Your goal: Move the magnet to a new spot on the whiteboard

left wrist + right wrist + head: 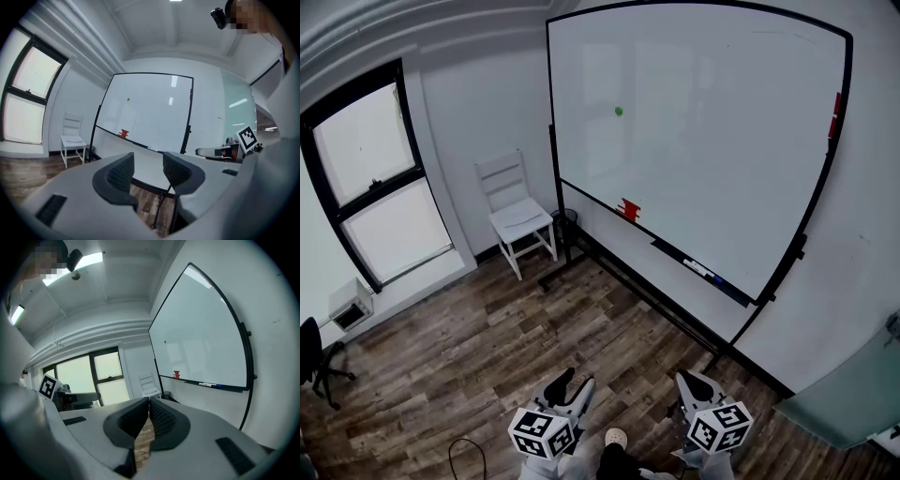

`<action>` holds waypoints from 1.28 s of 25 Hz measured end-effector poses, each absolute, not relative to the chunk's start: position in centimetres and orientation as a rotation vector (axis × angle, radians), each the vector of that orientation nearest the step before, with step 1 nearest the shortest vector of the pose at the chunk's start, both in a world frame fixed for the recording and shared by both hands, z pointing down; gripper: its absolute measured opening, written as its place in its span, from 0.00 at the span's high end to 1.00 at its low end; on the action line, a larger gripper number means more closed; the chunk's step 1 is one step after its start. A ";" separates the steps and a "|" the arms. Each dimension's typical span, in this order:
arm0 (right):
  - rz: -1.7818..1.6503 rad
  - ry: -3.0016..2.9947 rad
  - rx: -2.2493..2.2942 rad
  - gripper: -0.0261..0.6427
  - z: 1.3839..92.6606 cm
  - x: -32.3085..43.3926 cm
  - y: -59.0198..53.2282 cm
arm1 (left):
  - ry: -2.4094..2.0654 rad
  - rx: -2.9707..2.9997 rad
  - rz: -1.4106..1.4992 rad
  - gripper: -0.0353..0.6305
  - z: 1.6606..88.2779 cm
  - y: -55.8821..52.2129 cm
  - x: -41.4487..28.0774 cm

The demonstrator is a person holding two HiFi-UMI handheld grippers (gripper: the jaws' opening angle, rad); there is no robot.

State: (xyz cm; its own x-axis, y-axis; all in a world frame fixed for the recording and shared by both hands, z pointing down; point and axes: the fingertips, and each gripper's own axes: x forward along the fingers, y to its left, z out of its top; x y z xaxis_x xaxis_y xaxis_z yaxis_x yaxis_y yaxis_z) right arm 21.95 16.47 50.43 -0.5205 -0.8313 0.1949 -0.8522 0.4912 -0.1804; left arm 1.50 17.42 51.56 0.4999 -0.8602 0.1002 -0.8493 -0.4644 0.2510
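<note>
White-walled room, dark wood-plank floor [487,337]; a large black-framed whiteboard [703,141] on a stand, a white wooden chair [516,211] beside it. The left gripper [146,171] has its jaws apart, empty; the right gripper [149,416] has its jaws meeting at the tips, empty; the small round green magnet [619,111] sits high on the board's left part, well apart from both.

A small round green magnet [618,111] sticks to the upper left of the black-framed whiteboard [722,141].

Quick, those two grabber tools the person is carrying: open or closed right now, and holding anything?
Left gripper: open, holding nothing.
Right gripper: closed, holding nothing.
</note>
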 end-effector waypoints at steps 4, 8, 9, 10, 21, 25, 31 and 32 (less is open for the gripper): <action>0.386 -2.652 1.471 0.92 49.8 22.0 11.9 | -1.469 2.472 -0.071 0.67 50.7 13.0 1.6; 0.385 -2.665 1.453 0.92 49.7 21.8 7.4 | -1.482 2.457 -0.089 0.66 50.5 9.0 1.4; 0.384 -2.667 1.448 0.92 49.7 21.8 6.4 | -1.485 2.451 -0.094 0.67 50.5 8.2 1.4; 0.384 -2.669 1.443 0.92 49.8 21.7 5.4 | -1.489 2.447 -0.096 0.66 50.5 7.3 1.3; 0.401 -2.690 1.417 0.92 50.7 21.4 -3.0 | -1.552 2.421 -0.085 0.66 51.2 -0.4 0.5; 0.372 -2.700 1.392 0.92 51.0 20.8 -4.5 | -1.576 2.419 -0.079 0.66 51.9 -1.8 0.0; 0.378 -2.671 1.392 0.92 51.6 20.5 -5.1 | -1.583 2.387 -0.068 0.66 52.6 -2.5 -1.5; 0.388 -2.666 1.393 0.92 51.8 20.4 -5.2 | -1.580 2.380 -0.068 0.66 52.8 -2.7 -1.7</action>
